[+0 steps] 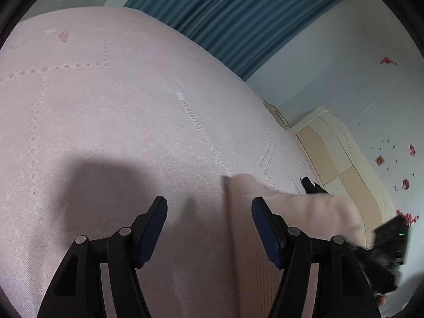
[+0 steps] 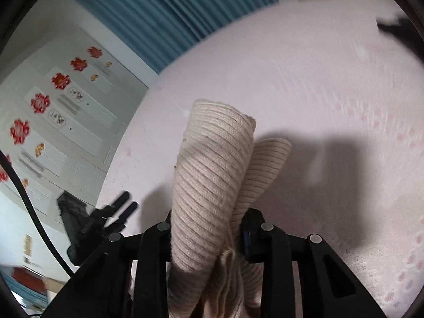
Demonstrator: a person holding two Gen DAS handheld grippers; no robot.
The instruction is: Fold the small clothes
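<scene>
Left tongs (image 1: pixel 209 228) apart, empty, over pale pink patterned bedspread (image 1: pixel 106 122); beige ribbed knit garment (image 1: pixel 291 206) just right of them; right tongs (image 2: pixel 206 228) clamped on that garment (image 2: pixel 212 164), bunched upright; judgement: lay it flat, left tongs pinning an edge.

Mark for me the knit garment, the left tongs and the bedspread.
knit garment (image 2: pixel 212 159): right wrist view, ribbed fold above the clamp.
left tongs (image 1: pixel 209 206): left wrist view, midway between the open fingertips.
bedspread (image 1: pixel 119 111): left wrist view, bare pink surface.
</scene>
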